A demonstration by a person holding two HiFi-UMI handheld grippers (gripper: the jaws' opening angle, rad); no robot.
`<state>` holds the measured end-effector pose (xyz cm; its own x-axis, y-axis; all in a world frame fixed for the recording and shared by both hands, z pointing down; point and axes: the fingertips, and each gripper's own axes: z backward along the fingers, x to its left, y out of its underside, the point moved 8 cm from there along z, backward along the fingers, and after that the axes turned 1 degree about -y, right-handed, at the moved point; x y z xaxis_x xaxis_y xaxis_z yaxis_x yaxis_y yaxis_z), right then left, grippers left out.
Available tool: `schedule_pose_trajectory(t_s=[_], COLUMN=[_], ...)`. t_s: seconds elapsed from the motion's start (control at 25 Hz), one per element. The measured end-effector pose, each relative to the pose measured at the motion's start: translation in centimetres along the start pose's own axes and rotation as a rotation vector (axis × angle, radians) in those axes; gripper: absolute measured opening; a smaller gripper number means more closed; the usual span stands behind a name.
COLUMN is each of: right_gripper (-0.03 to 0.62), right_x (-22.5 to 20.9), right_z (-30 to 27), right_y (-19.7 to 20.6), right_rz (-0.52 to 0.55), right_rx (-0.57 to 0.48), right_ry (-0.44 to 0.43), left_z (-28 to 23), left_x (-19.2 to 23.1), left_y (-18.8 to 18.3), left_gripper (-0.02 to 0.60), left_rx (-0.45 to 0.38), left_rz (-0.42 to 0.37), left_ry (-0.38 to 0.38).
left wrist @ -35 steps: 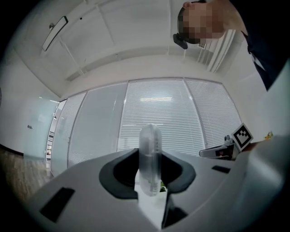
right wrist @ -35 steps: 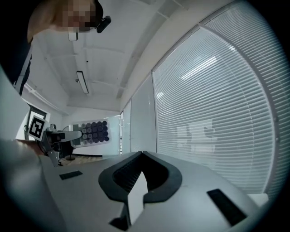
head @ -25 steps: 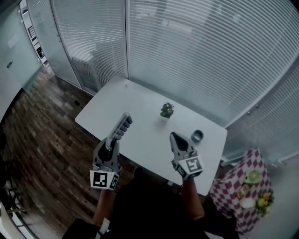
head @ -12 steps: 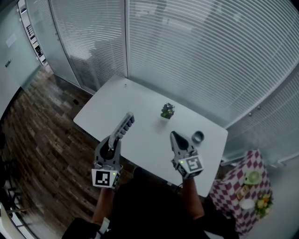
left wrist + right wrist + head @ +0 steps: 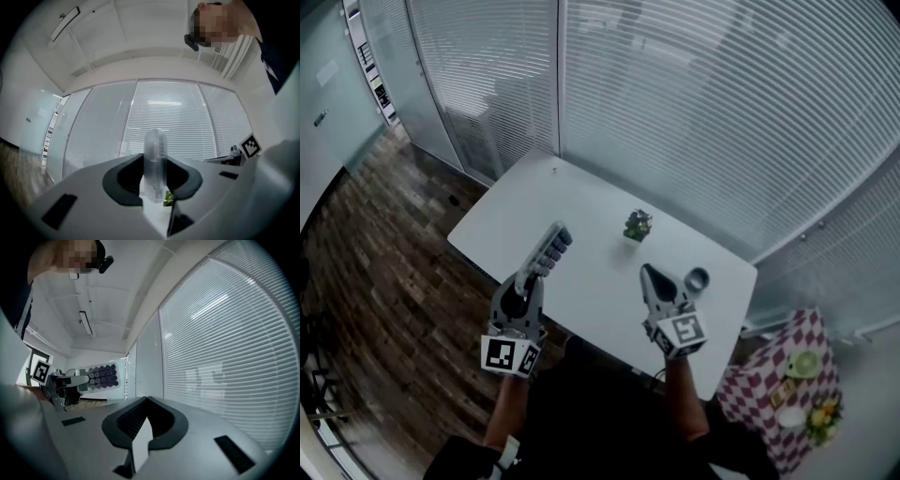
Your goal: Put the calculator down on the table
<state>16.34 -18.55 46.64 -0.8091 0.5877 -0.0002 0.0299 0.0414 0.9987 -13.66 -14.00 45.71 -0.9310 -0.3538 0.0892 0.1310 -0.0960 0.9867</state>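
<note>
The left gripper (image 5: 525, 283) has its jaws part-closed on the calculator (image 5: 548, 251), held on edge in the air over the lower-left edge of the table (image 5: 581, 211). The put-down looks not yet begun; it probably calls for lowering and laying the calculator flat before letting go. The right gripper (image 5: 649, 274) is closed on nothing (idle, lower centre). There is bare tabletop left of the plant (image 5: 637, 224) and cup (image 5: 697, 276); mind the near edge.

White table (image 5: 572, 211), dark-keyed calculator (image 5: 547, 252), red-and-white checked cloth (image 5: 766, 398)
</note>
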Motion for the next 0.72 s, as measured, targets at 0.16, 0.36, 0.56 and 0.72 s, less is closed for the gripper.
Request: schedule_pose_trajectory(t_s=[0.16,0.36,0.56,0.72], right_gripper=[0.006,0.006,0.006,0.006], right_x=[-0.3,-0.3,-0.3,-0.5], right_z=[-0.3,-0.6,-0.7,-1.0], right_y=[0.1,0.1,0.6,0.9], right_rz=[-0.001,-0.01,-0.022,-0.054], right_rx=[0.007,0.007,0.021,0.022], right_ry=[0.001,-0.004,-0.007,-0.013], left_z=[-0.2,-0.4,-0.9,-1.2], left_x=[0.2,0.4,0.9,1.7], left_y=[0.1,0.4,1.8,3.2], left_gripper=[0.101,0.101,0.101,0.101], left_rx=[-0.032,-0.062,-0.061,-0.123], left_rz=[0.15,0.375,0.682,1.032], left_ry=[0.016,0.041,0.066,0.098])
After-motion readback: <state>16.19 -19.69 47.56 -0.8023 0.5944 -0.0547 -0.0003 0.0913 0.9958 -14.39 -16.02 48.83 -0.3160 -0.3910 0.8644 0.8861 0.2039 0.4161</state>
